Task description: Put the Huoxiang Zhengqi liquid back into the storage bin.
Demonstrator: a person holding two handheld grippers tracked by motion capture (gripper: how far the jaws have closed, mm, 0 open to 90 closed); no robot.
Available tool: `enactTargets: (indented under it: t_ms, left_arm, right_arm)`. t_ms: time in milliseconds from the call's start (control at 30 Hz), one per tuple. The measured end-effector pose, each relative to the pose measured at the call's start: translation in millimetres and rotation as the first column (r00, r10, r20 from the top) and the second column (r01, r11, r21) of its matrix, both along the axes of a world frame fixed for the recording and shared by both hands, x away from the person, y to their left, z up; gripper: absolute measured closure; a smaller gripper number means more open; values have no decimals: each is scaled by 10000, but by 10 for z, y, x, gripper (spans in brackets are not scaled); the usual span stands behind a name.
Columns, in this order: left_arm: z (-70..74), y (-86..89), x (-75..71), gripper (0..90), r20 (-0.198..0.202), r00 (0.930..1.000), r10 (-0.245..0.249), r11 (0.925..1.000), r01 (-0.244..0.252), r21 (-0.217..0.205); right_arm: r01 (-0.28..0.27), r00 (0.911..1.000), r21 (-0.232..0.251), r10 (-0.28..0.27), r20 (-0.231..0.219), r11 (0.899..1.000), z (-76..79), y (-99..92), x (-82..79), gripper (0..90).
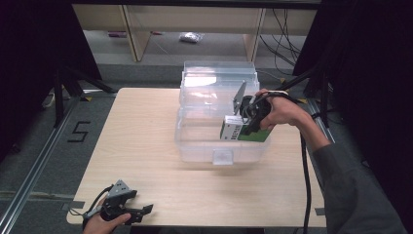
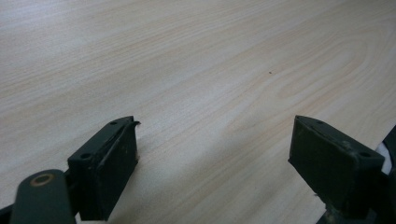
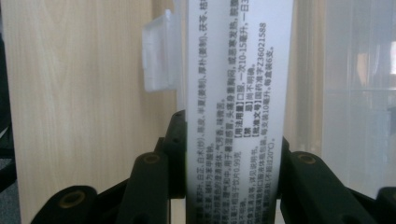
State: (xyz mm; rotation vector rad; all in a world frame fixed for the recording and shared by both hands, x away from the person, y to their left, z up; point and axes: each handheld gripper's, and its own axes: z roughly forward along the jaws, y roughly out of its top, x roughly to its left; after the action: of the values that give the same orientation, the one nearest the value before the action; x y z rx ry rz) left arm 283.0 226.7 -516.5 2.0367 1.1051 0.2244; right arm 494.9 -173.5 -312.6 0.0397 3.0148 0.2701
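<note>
**Box held over the clear bin, left gripper idle**

Landmark for all places: the clear plastic bin, which sits on the worktop, toward its far right part.

Going left to right in the high view:

Left gripper is well to the near left of the bin, down at the worktop's near edge, w/ my left hand wrapped round its body. In the left gripper view its two black jaws stand wide apart w/ nothing but bare wood grain between them. So it's fully spread, holding nothing.

The bin is transparent, lid swung up at its far side, a small clear latch tab on its near wall. Its inside looks bare apart from what I'm holding over it.

Right gripper is at the bin's right half, above its opening, w/ my right hand on it and the black cable trailing back toward me past the bin's right side. The jaws are clamped on a green and white box; in the right gripper view the box is pinched flat between both jaws, printed white face toward the cam, sticking straight out past the tips. The bin's latch tab shows just left of the box there, and the bin's clear wall is to its right. Can't tell whether the box touches the bin's rim.
</note>
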Motion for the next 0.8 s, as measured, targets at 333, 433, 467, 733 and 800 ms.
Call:
enactTargets:
  t_ms: [333,433,467,733,800]
  left_arm:
    - [-1,2,2,149,-21,10000,1,10000,-1,-29]
    - [1,1,0,149,-5,10000,-22,10000,22,9]
    - [-2,-5,-1,149,0,10000,51,10000,-51,-67]
    - [1,0,-1,149,-11,10000,-47,10000,47,57]
    - [0,3,1,149,-13,10000,-33,10000,33,17]
  right_arm:
    - [275,9993,-177,-279,-249,9995,-229,-28,208,648]
    - [357,9985,-239,-366,-401,9991,-327,-17,236,648]
    - [229,9992,-338,-239,-314,9992,-343,-20,254,648]
    - [327,9976,-366,-349,-592,9988,-516,-43,286,647]
    - [210,9987,-419,-229,-466,9989,-538,-53,304,647]
